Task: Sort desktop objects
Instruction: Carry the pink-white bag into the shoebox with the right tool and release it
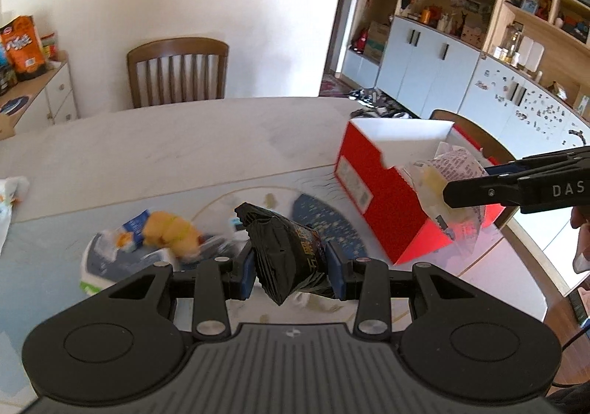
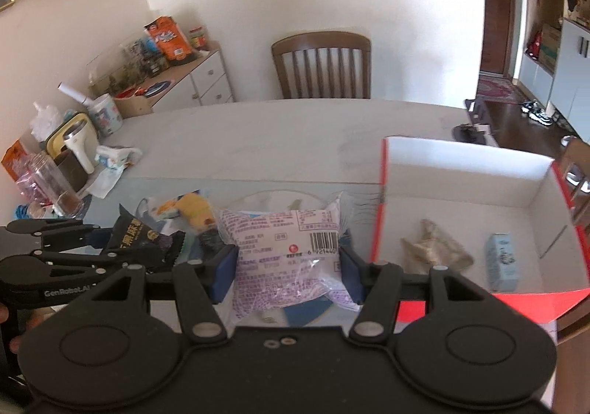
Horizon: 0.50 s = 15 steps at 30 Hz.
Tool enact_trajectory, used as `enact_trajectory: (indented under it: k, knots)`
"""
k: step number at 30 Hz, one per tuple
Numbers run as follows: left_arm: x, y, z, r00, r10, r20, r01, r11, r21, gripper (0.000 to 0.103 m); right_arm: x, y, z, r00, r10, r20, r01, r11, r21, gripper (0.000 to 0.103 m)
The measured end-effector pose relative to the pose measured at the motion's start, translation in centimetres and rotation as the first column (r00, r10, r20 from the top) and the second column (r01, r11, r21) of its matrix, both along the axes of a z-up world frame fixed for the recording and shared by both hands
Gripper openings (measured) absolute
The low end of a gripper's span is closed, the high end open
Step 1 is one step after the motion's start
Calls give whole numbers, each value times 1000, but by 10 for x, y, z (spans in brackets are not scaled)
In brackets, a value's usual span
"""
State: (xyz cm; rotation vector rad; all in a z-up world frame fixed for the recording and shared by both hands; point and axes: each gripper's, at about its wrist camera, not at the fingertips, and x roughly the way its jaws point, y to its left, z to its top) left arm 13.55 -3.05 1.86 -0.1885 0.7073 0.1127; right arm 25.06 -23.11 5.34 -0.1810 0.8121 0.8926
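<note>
Black hand-held gripper (image 1: 291, 268), blue pads (image 1: 249, 272)

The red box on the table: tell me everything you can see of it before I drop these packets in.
The red box is open-topped cardboard, red outside and white inside, with a white label on one outer side. It sits on the table by the right tool. Inside lie a crumpled beige wrapper and a small pale blue carton, apart from each other. Neither tool touches it.
</note>
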Motion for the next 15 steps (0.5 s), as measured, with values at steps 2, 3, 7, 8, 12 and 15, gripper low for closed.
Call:
enact_trajectory:
  k: [2, 3, 7, 8, 12, 15]
  knots:
    - [7, -9, 3, 1000, -13, 6, 13, 1000, 1, 38, 7, -6, 1, 1000, -11, 5, 11, 1000, 0, 58]
    - [11, -13, 4, 1000, -19, 8, 19, 1000, 2, 38, 10, -9, 1, 1000, -17, 8, 17, 1000, 1, 58]
    - [28, -29, 7, 999, -41, 14, 41, 999, -4, 38, 25, -25, 2, 999, -38, 12, 38, 999, 6, 58]
    - [33, -34, 8, 999, -48, 16, 48, 999, -3, 38, 28, -28, 2, 999, -43, 15, 43, 999, 5, 58]
    - [50, -52, 9, 997, -77, 19, 77, 997, 3, 38, 41, -42, 2, 998, -67, 21, 67, 998, 5, 58]
    - [64, -67, 9, 995, -102, 19, 102, 995, 7, 38, 50, -55, 0, 996, -87, 26, 87, 996, 1, 58]
